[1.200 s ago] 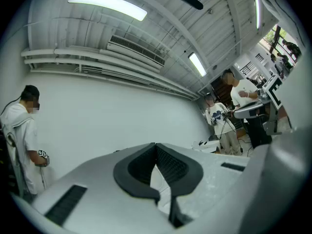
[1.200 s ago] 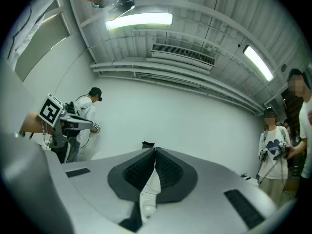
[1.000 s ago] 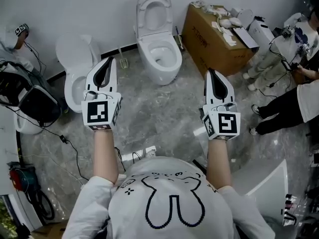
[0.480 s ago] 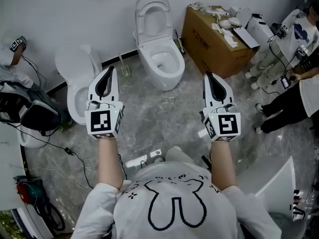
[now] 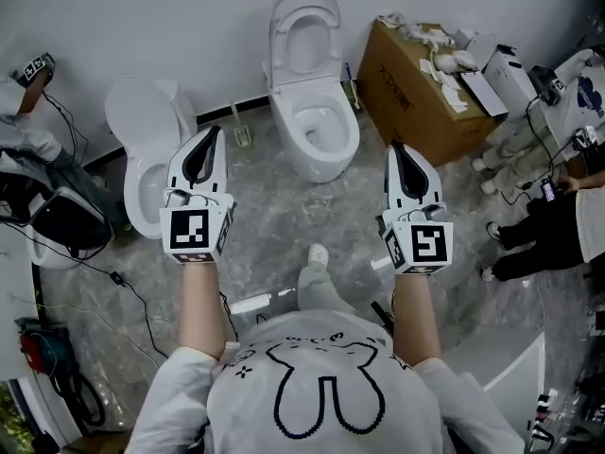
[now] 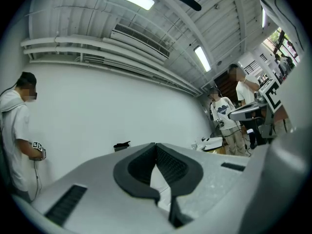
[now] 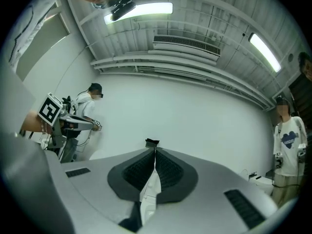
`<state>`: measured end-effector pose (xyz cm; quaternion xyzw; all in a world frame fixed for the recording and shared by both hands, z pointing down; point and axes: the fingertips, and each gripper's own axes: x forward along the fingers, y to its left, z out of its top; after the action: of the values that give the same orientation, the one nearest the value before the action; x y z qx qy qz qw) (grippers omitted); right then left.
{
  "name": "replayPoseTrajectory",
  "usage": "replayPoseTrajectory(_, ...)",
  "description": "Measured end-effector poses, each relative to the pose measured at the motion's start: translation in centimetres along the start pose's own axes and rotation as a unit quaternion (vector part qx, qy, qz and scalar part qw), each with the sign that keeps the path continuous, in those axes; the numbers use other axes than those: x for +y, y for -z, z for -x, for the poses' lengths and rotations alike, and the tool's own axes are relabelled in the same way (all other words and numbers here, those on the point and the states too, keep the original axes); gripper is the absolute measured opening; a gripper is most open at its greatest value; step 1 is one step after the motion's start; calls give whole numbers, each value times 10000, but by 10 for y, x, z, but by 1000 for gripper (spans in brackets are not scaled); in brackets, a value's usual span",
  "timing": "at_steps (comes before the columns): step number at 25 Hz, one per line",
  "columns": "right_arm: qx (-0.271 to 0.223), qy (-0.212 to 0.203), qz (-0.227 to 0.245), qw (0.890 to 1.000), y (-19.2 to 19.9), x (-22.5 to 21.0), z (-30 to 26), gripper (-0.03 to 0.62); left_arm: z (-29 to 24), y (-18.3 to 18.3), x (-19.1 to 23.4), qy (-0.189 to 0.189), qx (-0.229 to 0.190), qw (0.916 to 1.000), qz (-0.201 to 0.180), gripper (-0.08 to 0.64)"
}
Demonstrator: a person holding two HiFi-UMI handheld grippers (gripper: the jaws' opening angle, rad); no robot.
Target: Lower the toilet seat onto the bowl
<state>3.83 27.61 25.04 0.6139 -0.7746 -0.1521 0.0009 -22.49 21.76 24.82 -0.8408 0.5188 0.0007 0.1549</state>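
The white toilet (image 5: pixel 317 132) stands against the far wall, its seat and lid (image 5: pixel 304 25) both raised upright over the open bowl. My left gripper (image 5: pixel 210 132) is held in the air well short of the toilet, to its left, jaws shut and empty. On the other side my right gripper (image 5: pixel 395 149) hovers level with it, to the right of the bowl, also shut on nothing. In the left gripper view the left gripper (image 6: pixel 156 146) points at the bare white wall, pads closed together. The right gripper (image 7: pixel 155 151) shows the same in its own view.
A second toilet (image 5: pixel 142 164) with raised lid stands at the left. A cardboard box (image 5: pixel 423 88) with loose items on top sits right of the target toilet. People stand at the right edge (image 5: pixel 558 225) and far left (image 5: pixel 24 121). Cables (image 5: pixel 123 287) run over the marble floor.
The wearer has stepped toward the toilet; a leg and foot now show on the floor between the grippers. Both grippers keep their pose and stay shut.
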Motion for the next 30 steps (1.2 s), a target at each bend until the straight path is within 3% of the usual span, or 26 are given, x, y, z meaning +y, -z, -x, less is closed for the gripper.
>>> replayPoseTrajectory(17, 73, -481, -184, 9986, 69, -121, -179, 31, -208, 31, -5, -245, 225, 9994, 17, 9)
replayPoseTrajectory(30, 80, -733, -173, 9971, 101, -150, -272, 31, -294, 60, 17, -348, 368, 9987, 9, 9)
